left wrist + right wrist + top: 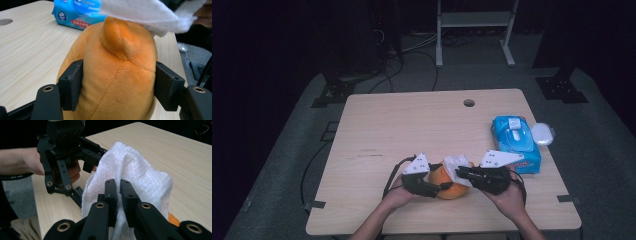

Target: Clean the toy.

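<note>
Plush (447,184) sits near the table's (382,130) front edge, clamped at its sides by my left gripper (117,85). My right gripper (119,192) pinches a wipe (135,170) pressed on top of the plush. Wipe pack (516,142) lies just right of them.

Plush toy (447,184) sits between left gripper (439,188) and right gripper (460,173). Wipe (457,165) lies on the toy. Wipes pack (517,144) lies beyond the right gripper, on the tabletop (412,125).
</note>
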A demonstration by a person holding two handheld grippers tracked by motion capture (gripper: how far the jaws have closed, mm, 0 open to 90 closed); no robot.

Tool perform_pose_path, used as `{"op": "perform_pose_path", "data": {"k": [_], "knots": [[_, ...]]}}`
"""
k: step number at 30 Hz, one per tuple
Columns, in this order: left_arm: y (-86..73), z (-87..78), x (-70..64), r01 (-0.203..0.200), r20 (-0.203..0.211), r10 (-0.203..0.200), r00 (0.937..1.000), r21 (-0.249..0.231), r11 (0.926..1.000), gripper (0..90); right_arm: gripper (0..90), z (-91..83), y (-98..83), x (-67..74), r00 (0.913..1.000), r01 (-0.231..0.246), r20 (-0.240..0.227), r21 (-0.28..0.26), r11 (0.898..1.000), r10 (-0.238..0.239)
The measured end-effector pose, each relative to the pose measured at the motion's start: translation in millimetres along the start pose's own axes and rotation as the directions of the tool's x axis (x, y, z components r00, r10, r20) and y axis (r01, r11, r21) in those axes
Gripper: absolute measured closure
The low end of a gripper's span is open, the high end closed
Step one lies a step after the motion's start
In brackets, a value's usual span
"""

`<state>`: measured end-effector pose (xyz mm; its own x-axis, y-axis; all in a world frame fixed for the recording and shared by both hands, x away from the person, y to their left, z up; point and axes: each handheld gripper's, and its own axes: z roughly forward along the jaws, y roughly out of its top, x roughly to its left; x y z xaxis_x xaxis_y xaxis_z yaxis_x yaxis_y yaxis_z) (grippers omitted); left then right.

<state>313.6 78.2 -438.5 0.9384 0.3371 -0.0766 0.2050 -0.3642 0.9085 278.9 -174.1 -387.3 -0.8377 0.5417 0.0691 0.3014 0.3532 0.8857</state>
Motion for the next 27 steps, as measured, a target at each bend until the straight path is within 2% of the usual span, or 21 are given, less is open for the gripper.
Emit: {"op": "perform_pose_path", "data": {"k": [2,5,7,9,12,14,17,20,22,24,27], "knots": [[-0.6,-0.4,1.6,0.012,-0.002,-0.012,0.9999,-0.005,0.9999,31.9,84.1,0.5,-4.2,-7.0,0.9997,-0.021,0.011,0.002,1.000,0.021],[-1.7,-1.3,5.5,0.043,-0.002,-0.043,0.9991,-0.013,0.9990,31.7,84.2,-0.8,-17.3,-24.2,0.9950,-0.070,0.074,0.028,0.997,0.068],[-1.6,-0.2,5.8,0.049,-0.005,-0.049,0.9988,-0.016,0.9987,31.8,84.2,-2.3,-22.1,-30.6,0.9911,-0.109,0.079,0.022,0.994,0.107],[-1.4,0.4,5.5,0.045,-0.010,-0.045,0.9989,-0.017,0.9988,31.6,84.2,-2.6,-20.8,-28.6,0.9910,-0.110,0.079,0.018,0.994,0.108],[-2.5,-0.3,7.5,0.079,-0.016,-0.079,0.9967,-0.027,0.9965,31.5,84.0,2.6,-9.3,-9.0,0.9982,-0.058,0.017,-0.012,0.998,0.058],[-2.8,-1.9,9.5,0.095,-0.013,-0.095,0.9954,-0.029,0.9951,31.4,83.9,4.8,-6.6,-4.0,0.9995,-0.031,0.000,-0.017,0.999,0.031],[-3.1,-3.6,11.8,0.110,-0.016,-0.111,0.9937,-0.033,0.9933,31.5,84.0,3.7,-10.5,-11.9,0.9982,-0.058,0.013,-0.012,0.998,0.058],[-4.0,-4.5,13.9,0.137,-0.015,-0.137,0.9904,-0.040,0.9898,31.5,84.0,1.9,-20.2,-27.7,0.9925,-0.103,0.068,0.012,0.995,0.102],[-2.0,-3.3,11.0,0.115,-0.012,-0.116,0.9932,-0.031,0.9929,31.6,84.0,-0.1,-23.6,-33.8,0.9871,-0.145,0.070,0.007,0.989,0.144],[0.3,-2.2,4.4,0.047,0.001,-0.047,0.9989,-0.009,0.9988,31.3,84.0,-0.7,-21.3,-31.8,0.9894,-0.126,0.074,0.004,0.992,0.125],[1.7,-1.7,-1.1,-0.023,0.028,0.022,0.9994,0.016,0.9996,31.8,84.1,-0.9,-22.9,-35.7,0.9877,-0.139,0.075,0.010,0.990,0.138]]}}
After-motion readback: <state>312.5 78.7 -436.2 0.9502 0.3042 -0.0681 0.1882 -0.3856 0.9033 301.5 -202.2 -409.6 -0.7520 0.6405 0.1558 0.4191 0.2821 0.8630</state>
